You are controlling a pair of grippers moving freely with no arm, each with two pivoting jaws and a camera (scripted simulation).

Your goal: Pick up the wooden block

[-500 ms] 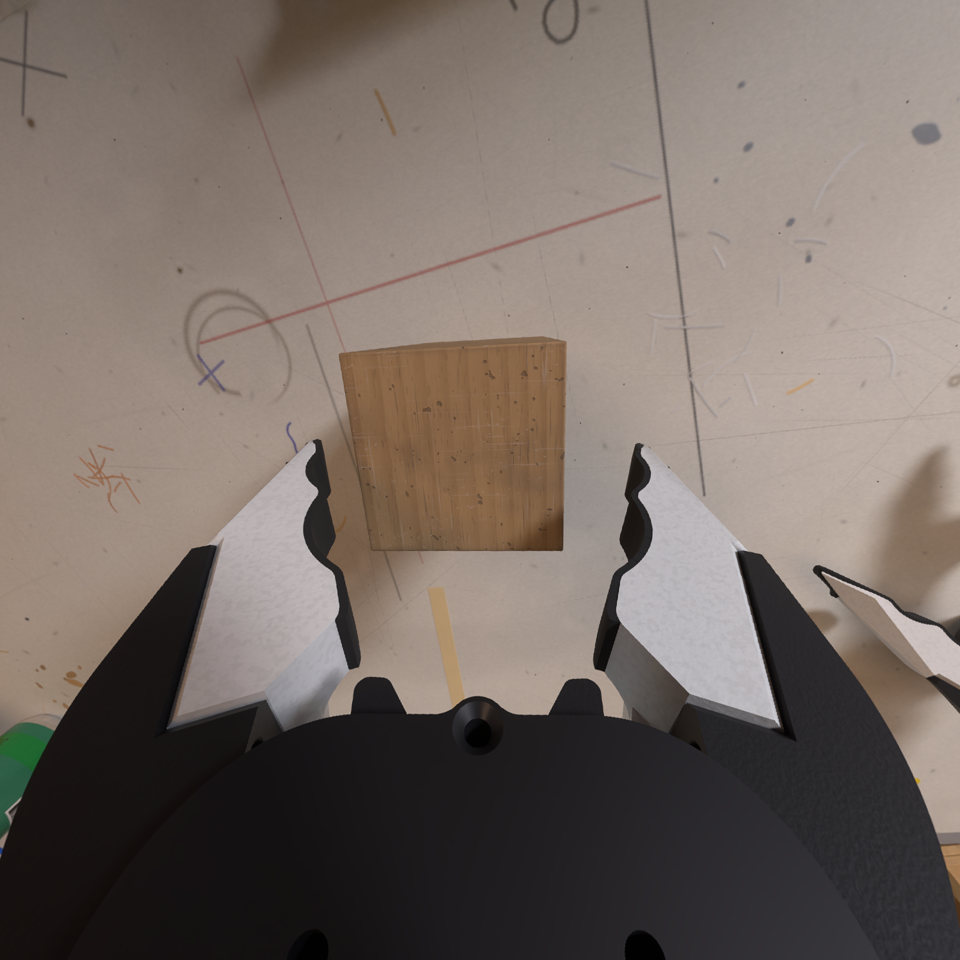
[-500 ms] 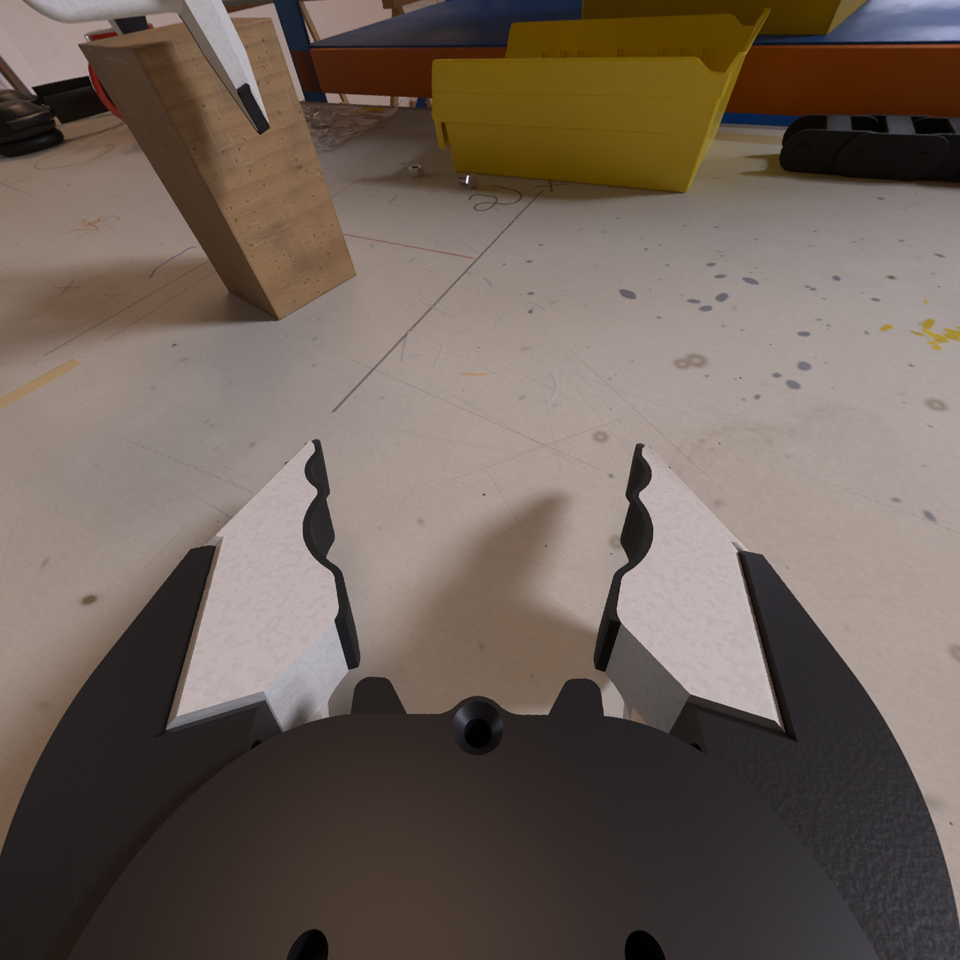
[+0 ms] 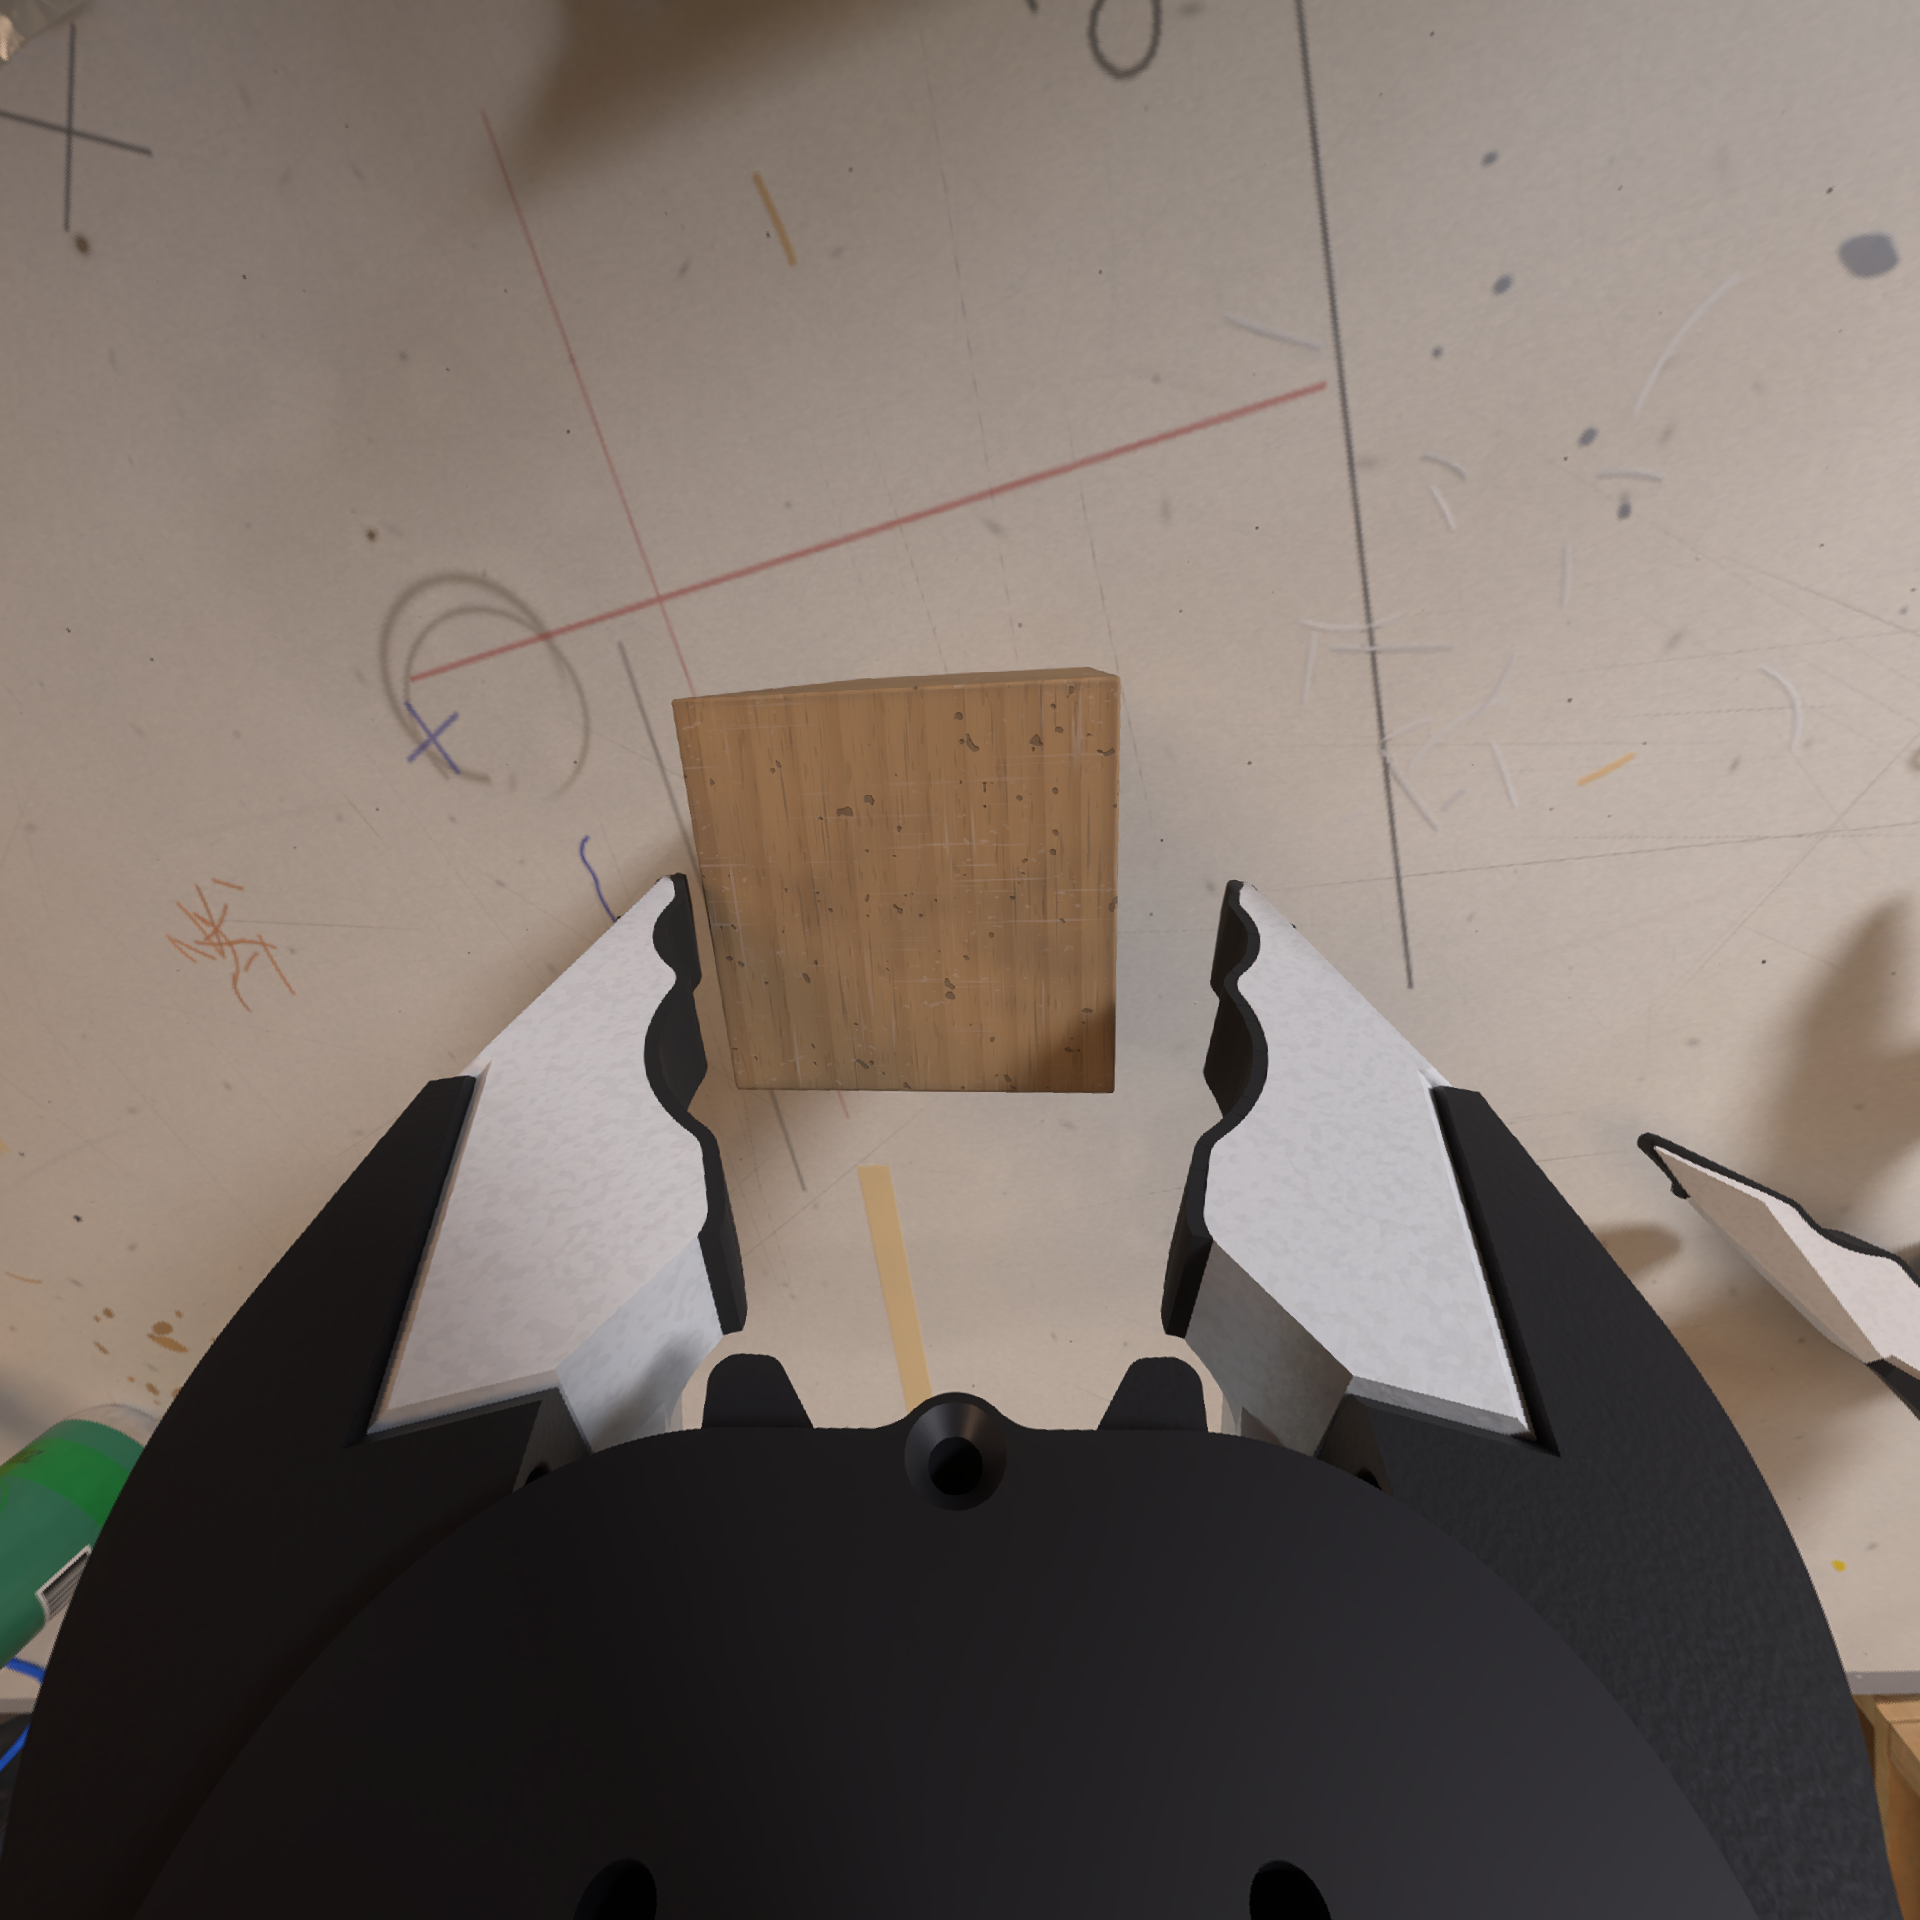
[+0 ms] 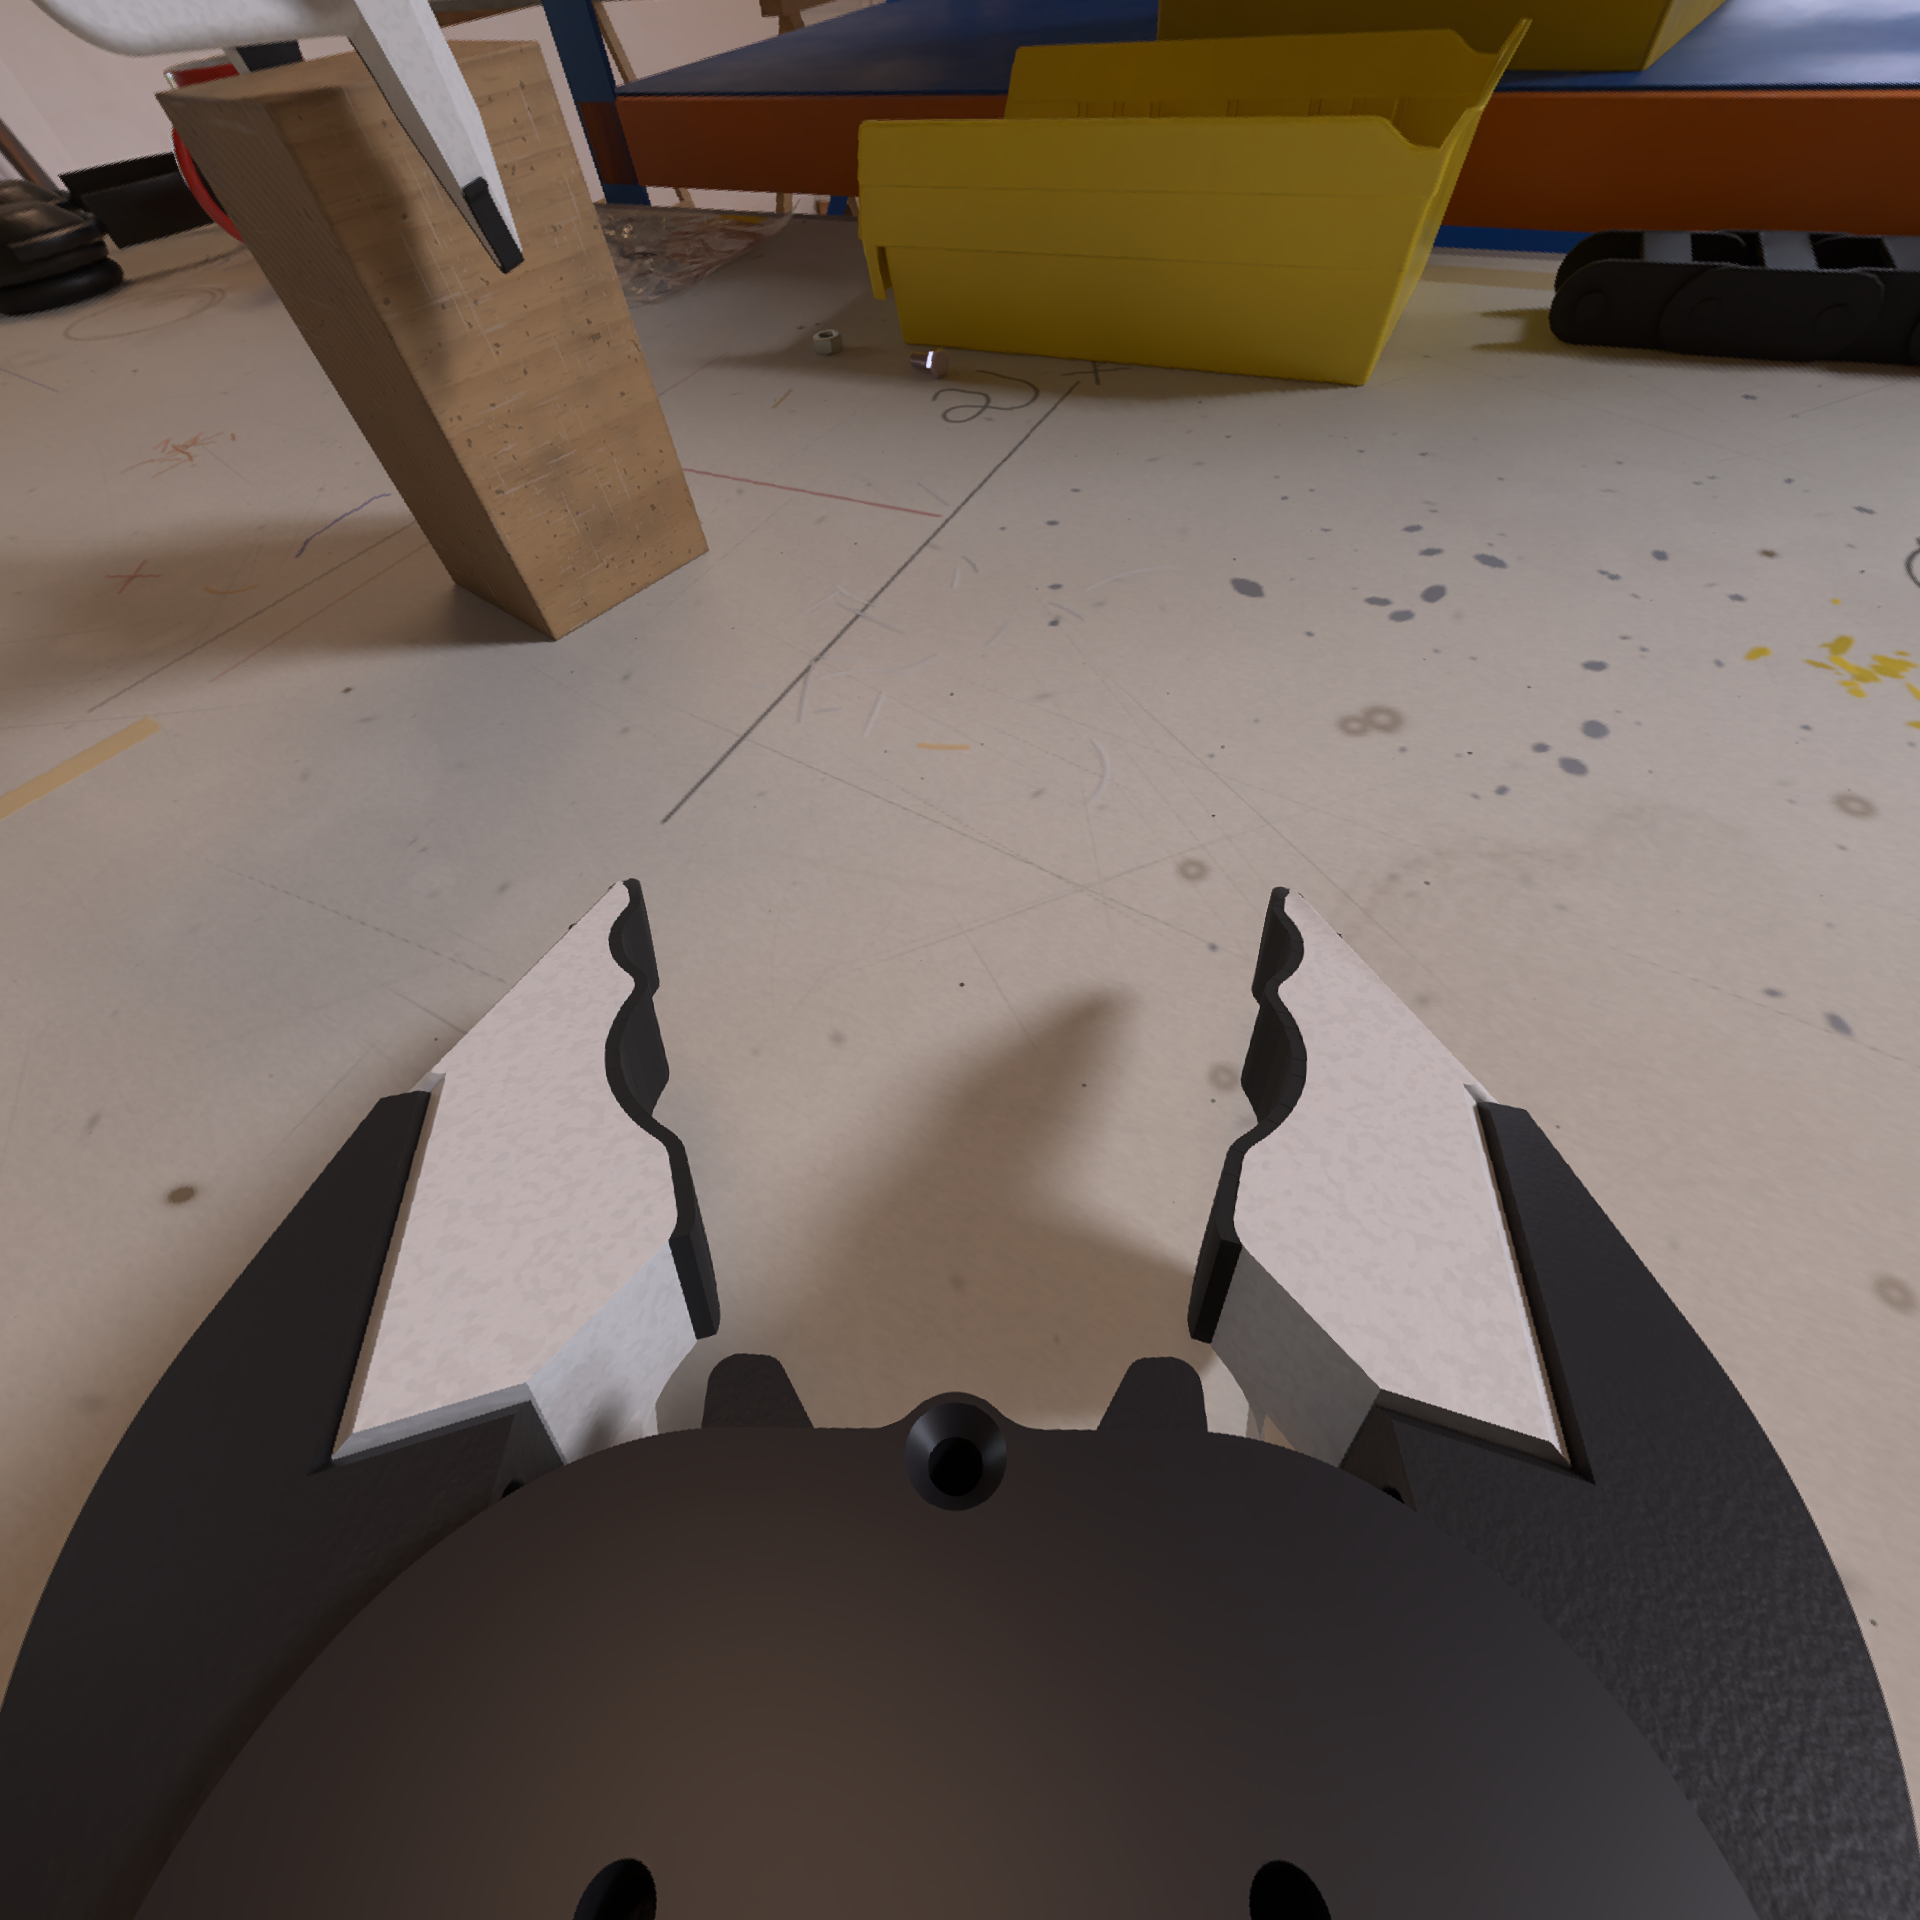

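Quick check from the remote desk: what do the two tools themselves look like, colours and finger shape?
The two look identical. The left tool has a matte black rounded body with a small round socket at the centre front, and two tapering, speckled white fingers lined with wavy black pads. The right tool shows the same body, fingers and pads. No cables, sleeves or markings are visible on either.

Between the left gripper's [image 3: 954, 883] spread fingers, the wooden block [image 3: 904, 883] is showing matt, speckled grain. The fingers [image 3: 561, 1153] are looking like mottled white plastic edged in black rubber, perhaps. Beyond the right gripper [image 4: 954, 888], a yellow bin [image 4: 1143, 239] is gleaming like smooth plastic on the scuffed floor [image 4: 1247, 675].
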